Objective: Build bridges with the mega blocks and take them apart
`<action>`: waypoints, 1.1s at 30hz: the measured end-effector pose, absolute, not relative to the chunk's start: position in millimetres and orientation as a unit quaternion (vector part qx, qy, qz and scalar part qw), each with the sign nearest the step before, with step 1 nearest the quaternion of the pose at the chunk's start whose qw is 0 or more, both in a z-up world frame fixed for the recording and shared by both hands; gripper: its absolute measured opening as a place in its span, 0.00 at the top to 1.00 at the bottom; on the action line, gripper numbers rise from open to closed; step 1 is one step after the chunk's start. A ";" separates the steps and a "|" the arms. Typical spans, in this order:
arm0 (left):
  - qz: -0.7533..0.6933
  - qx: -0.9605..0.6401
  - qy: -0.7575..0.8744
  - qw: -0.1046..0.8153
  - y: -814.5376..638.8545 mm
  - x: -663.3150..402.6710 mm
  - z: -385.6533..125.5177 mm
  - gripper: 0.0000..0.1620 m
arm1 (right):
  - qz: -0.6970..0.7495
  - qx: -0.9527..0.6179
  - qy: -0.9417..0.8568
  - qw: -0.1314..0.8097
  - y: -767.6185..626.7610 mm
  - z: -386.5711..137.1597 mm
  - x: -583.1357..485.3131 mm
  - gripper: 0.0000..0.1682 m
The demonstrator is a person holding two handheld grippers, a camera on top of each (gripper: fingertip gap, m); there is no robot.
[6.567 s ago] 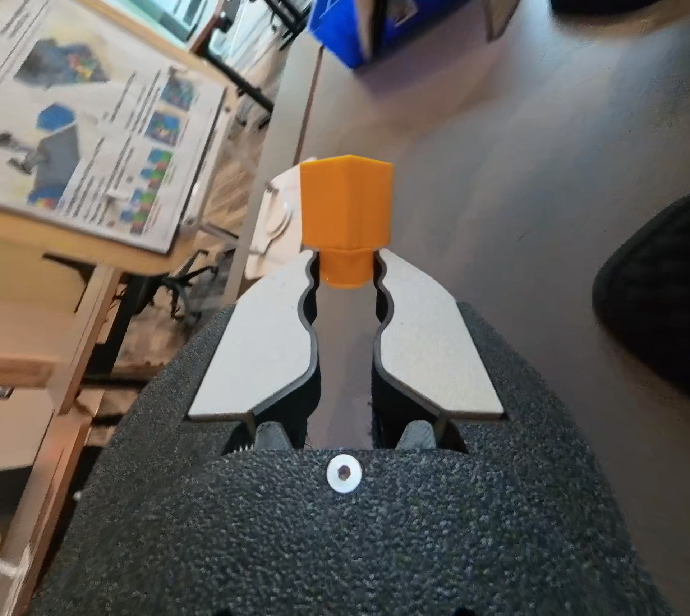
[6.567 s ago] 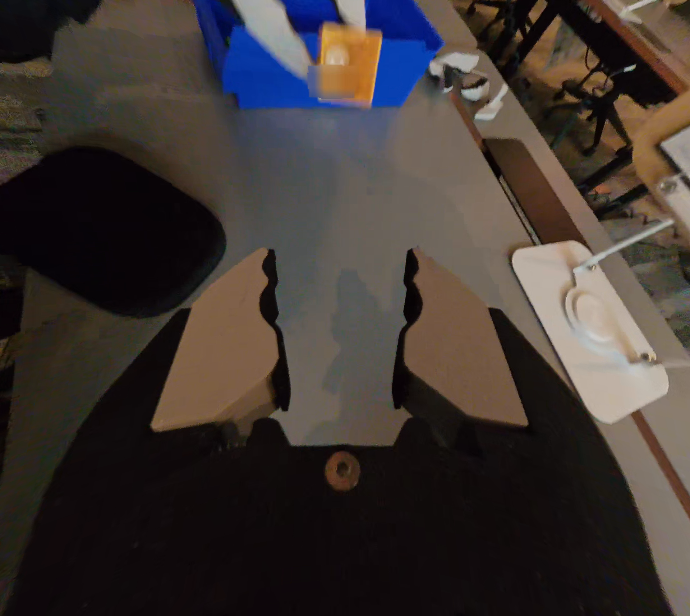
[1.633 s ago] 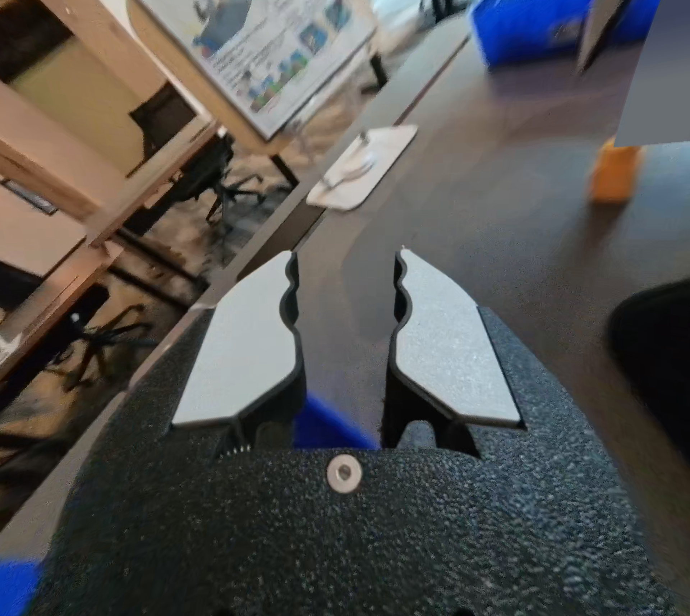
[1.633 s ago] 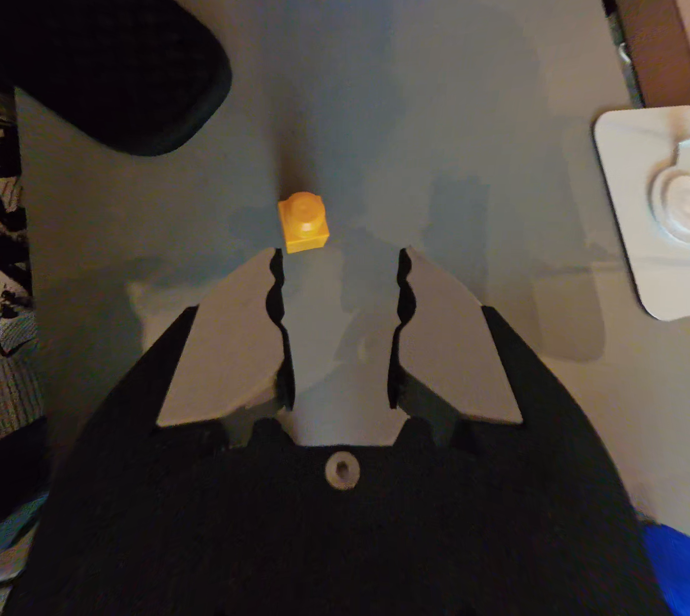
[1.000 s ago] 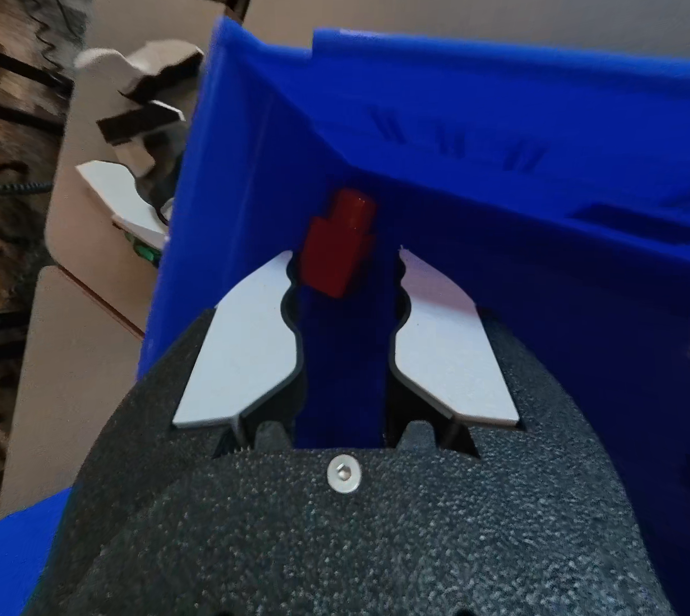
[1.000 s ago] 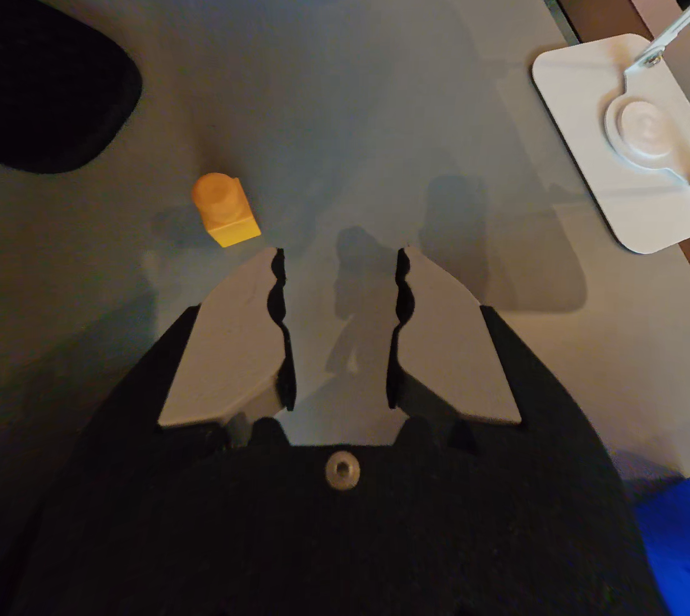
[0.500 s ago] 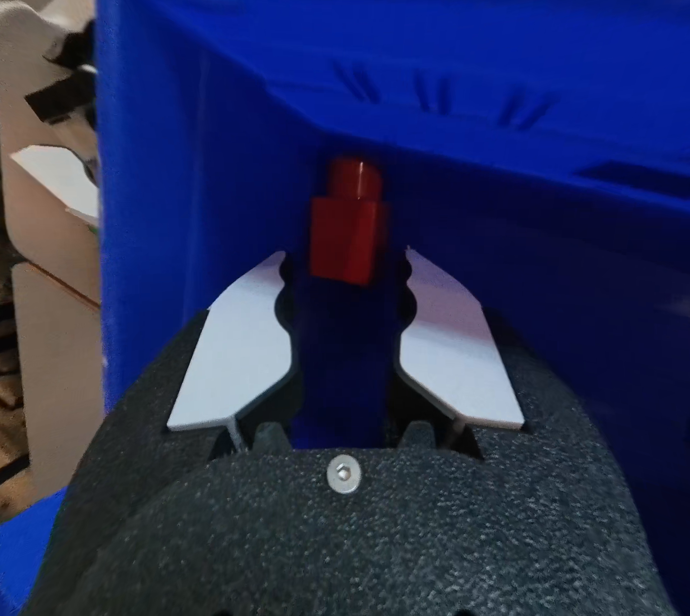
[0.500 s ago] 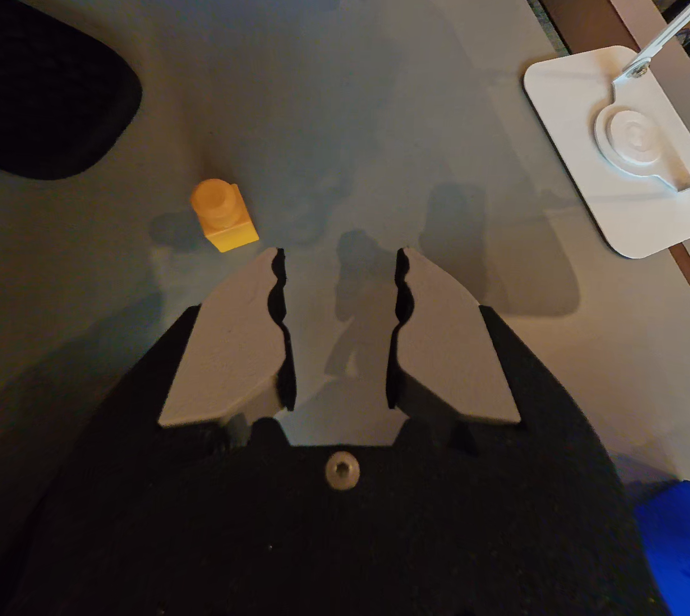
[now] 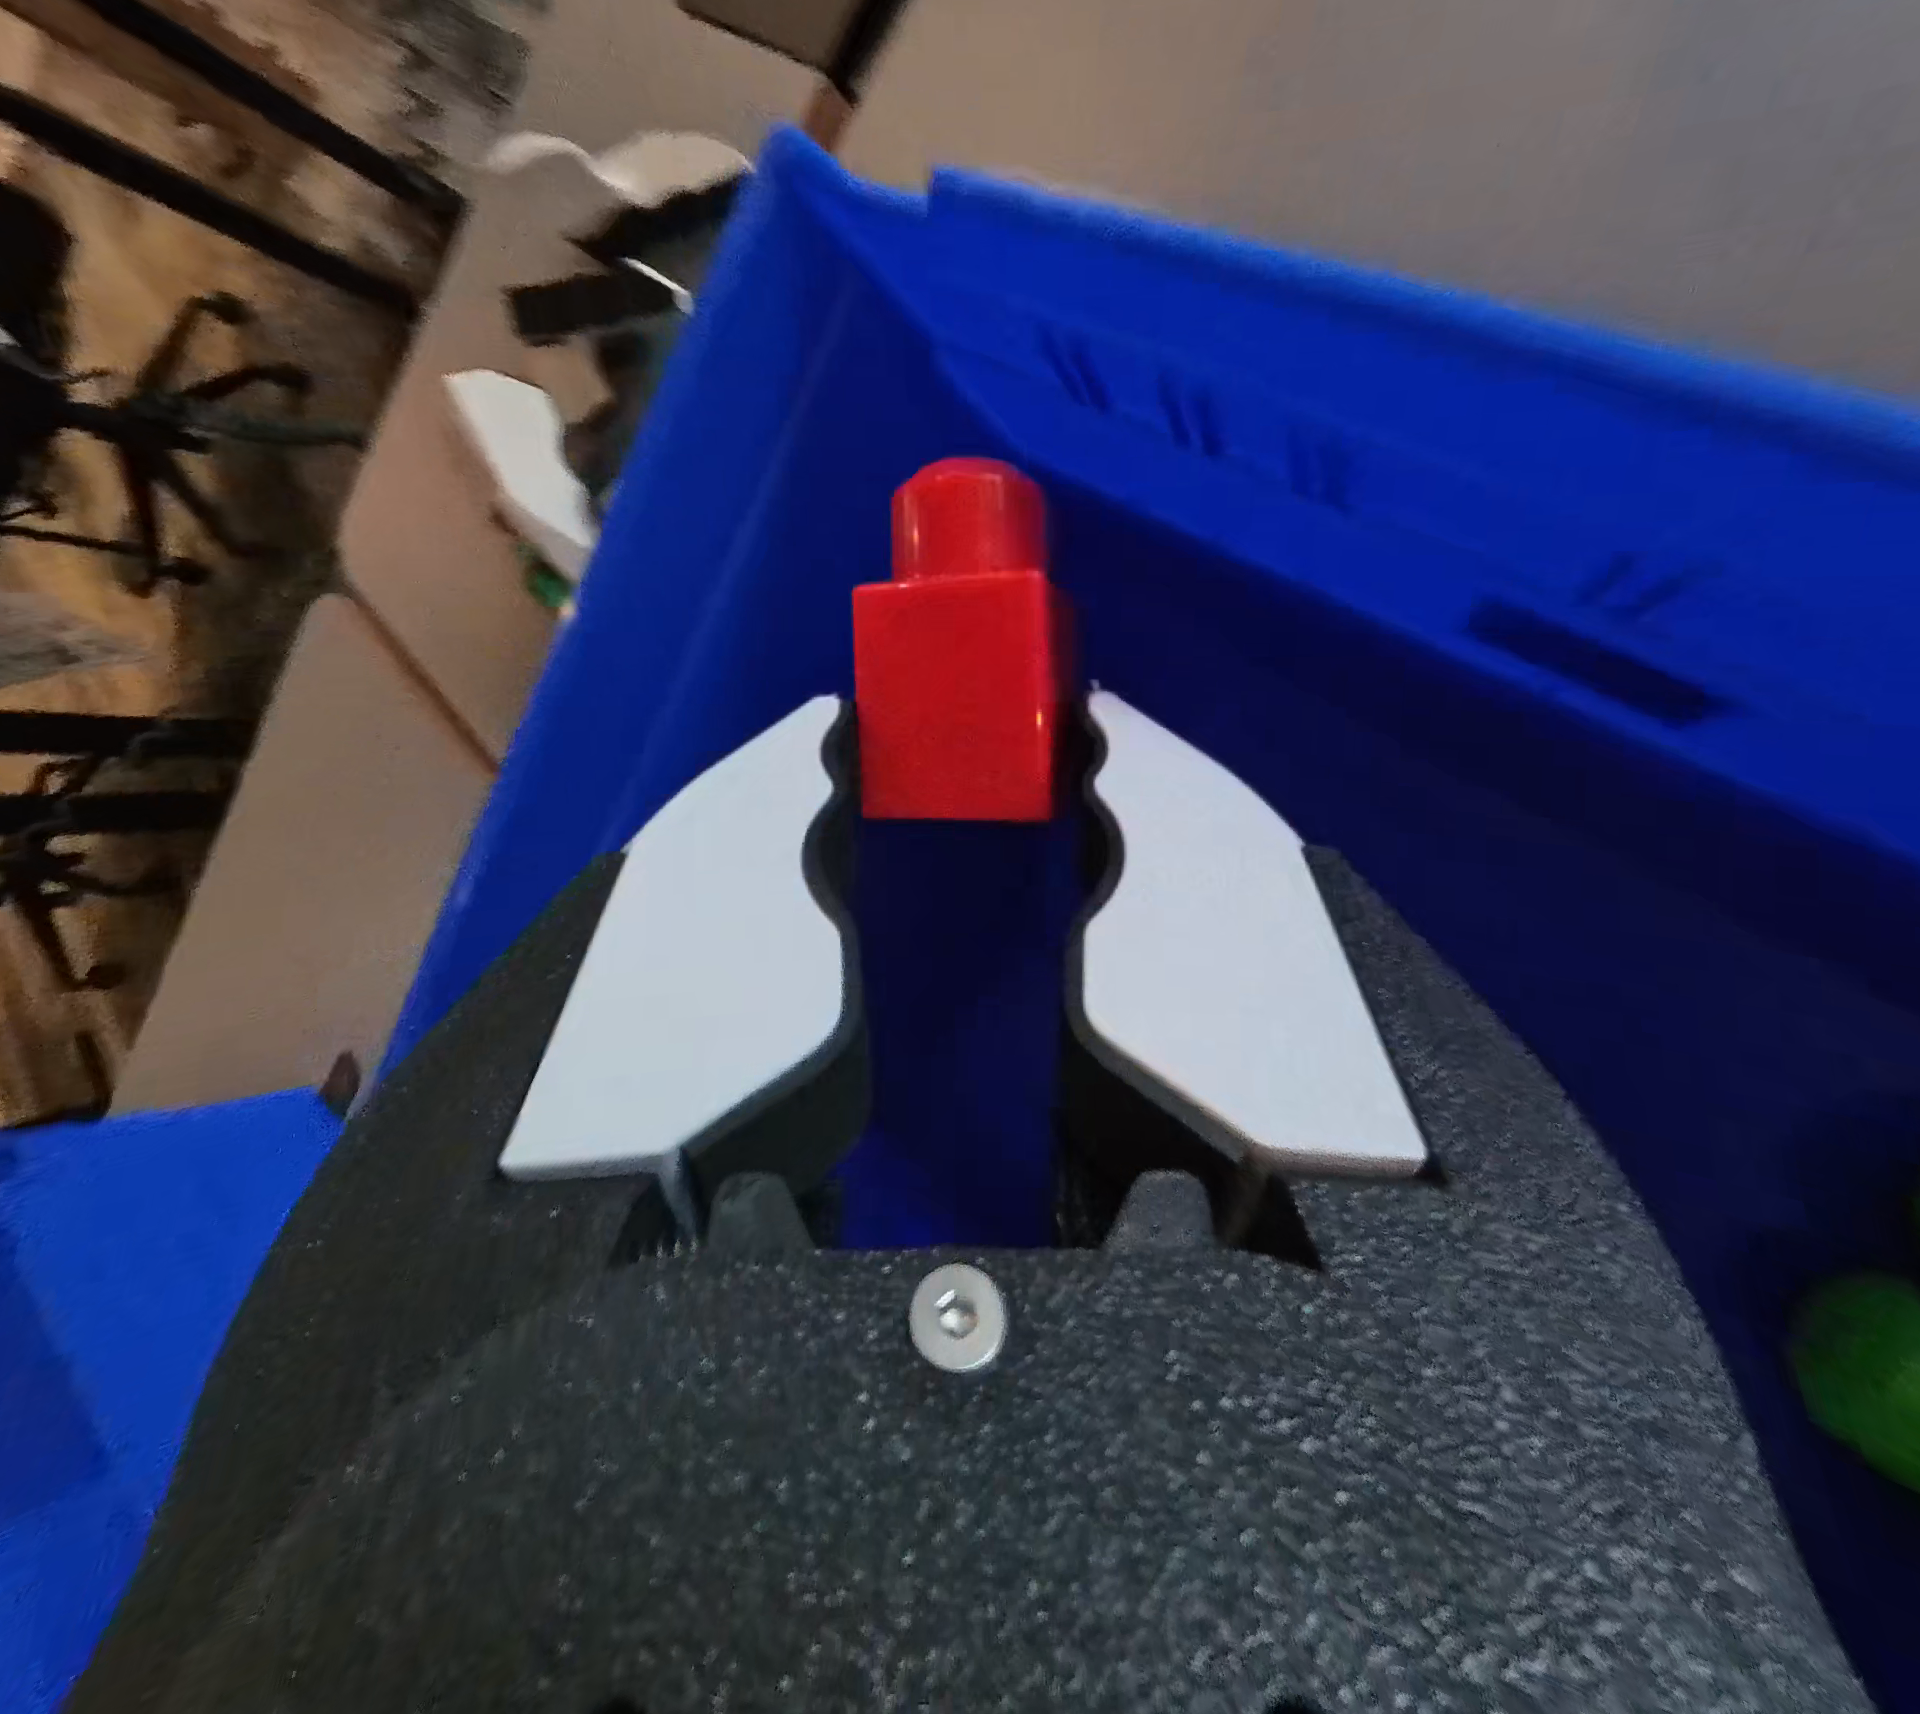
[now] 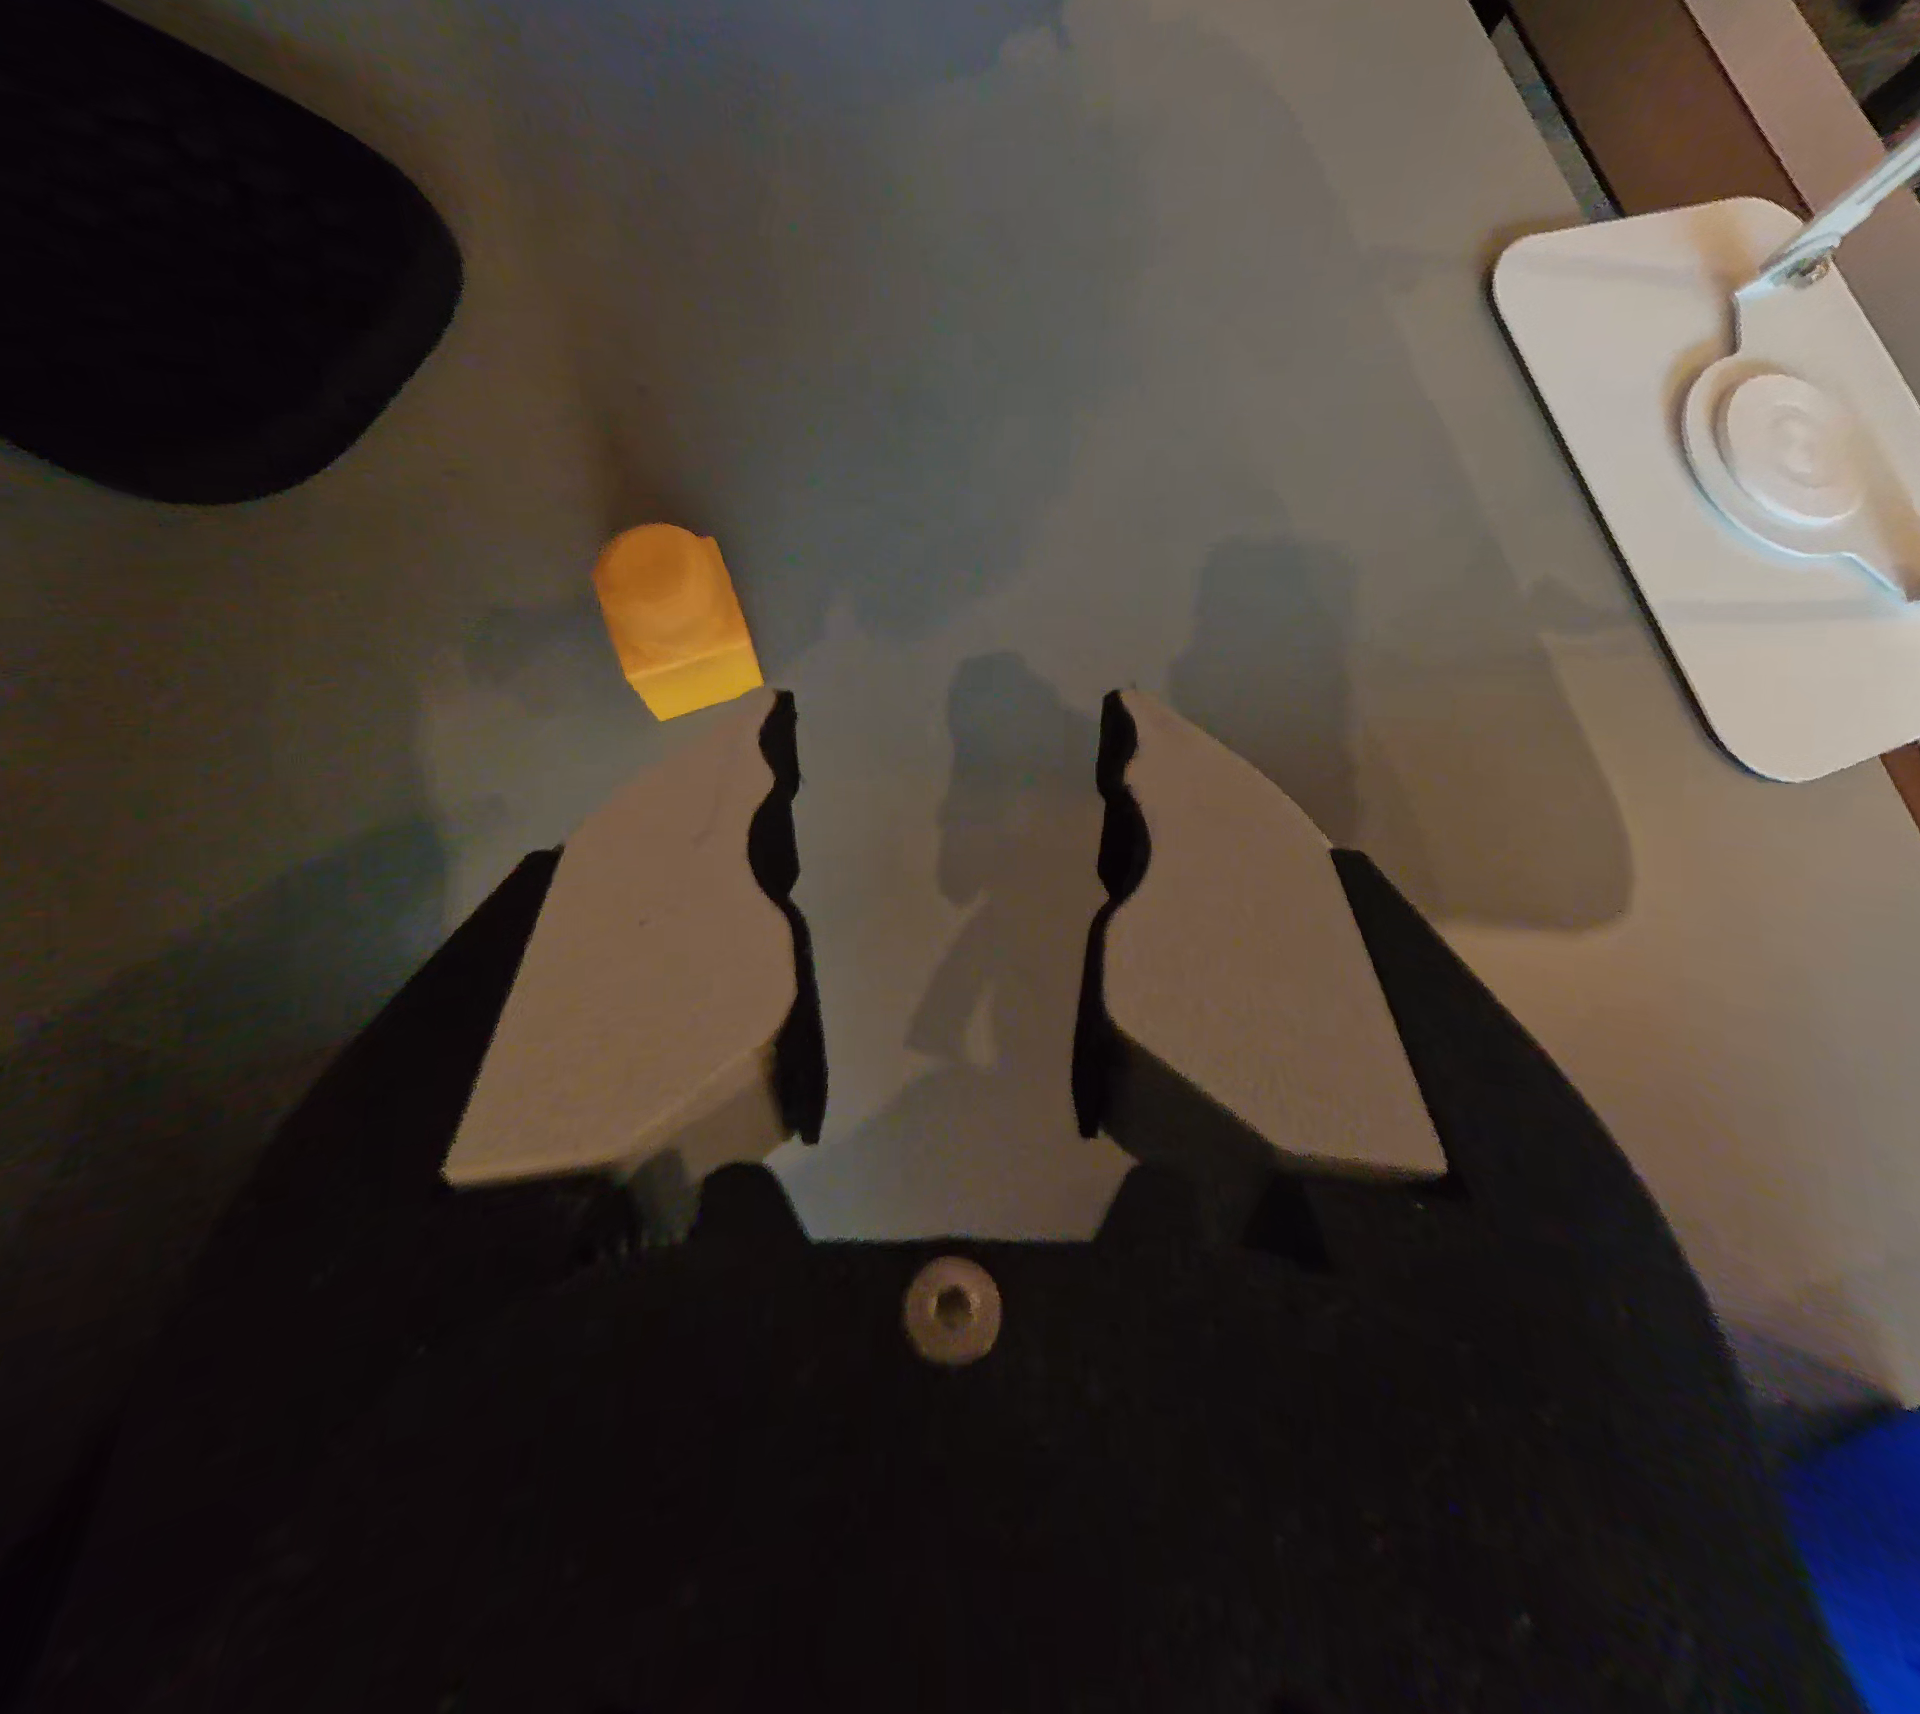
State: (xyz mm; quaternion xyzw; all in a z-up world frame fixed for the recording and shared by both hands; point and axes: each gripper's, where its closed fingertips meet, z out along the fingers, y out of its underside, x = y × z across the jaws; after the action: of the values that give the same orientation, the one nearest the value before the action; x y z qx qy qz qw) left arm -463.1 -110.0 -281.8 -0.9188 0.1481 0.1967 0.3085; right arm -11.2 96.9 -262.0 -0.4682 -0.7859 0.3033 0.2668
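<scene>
In the left wrist view my left gripper [image 9: 961, 708] is shut on a small red block [image 9: 956, 698], stud pointing away, and holds it inside the blue bin [image 9: 1351, 438] near its far left corner. A green block [image 9: 1860, 1394] lies blurred in the bin at the right edge. In the right wrist view my right gripper [image 10: 945, 708] is open and empty above the pale table [image 10: 1039, 262]. A yellow single-stud block [image 10: 675, 625] stands on the table just left of the left fingertip, outside the jaws.
A white lamp base [image 10: 1704, 469] sits at the table's right edge. A black rounded shape [image 10: 187, 262] fills the far left. A blue bin corner [image 10: 1860, 1560] shows bottom right. White and black shapes [image 9: 582, 293] stand beyond the bin's left wall. About 50 cm separates my left fingertips from my right.
My left gripper moved onto the red block and closed on it; the bin now sits lower in the view. My right gripper drifted slightly closer to the yellow block and stayed open.
</scene>
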 end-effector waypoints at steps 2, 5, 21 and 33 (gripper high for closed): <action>0.224 -0.899 0.116 0.359 -115.8 -450.0 -253.5 0.76 | 0.306 -0.459 -0.789 0.271 91.8 -258.5 -11.8 0.67; 0.226 -0.861 0.070 0.451 -123.0 -411.1 -211.0 0.76 | 0.312 -0.443 -0.794 0.276 82.0 -251.1 -12.5 0.67; -0.002 -0.737 0.089 0.670 -93.0 -99.1 -189.5 0.76 | 0.364 -0.305 -0.831 0.288 -6.6 -206.1 5.4 0.68; -0.072 -0.712 0.162 0.679 -64.6 -6.7 -209.3 0.76 | 0.398 -0.254 -0.846 0.249 -56.0 -194.9 11.5 0.68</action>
State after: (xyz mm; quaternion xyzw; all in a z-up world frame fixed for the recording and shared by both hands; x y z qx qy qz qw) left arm -6.7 -64.6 -209.3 -0.7123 0.1616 -0.0715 0.6793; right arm 11.5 -56.0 -194.9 -0.2542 -0.8457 0.3979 0.2488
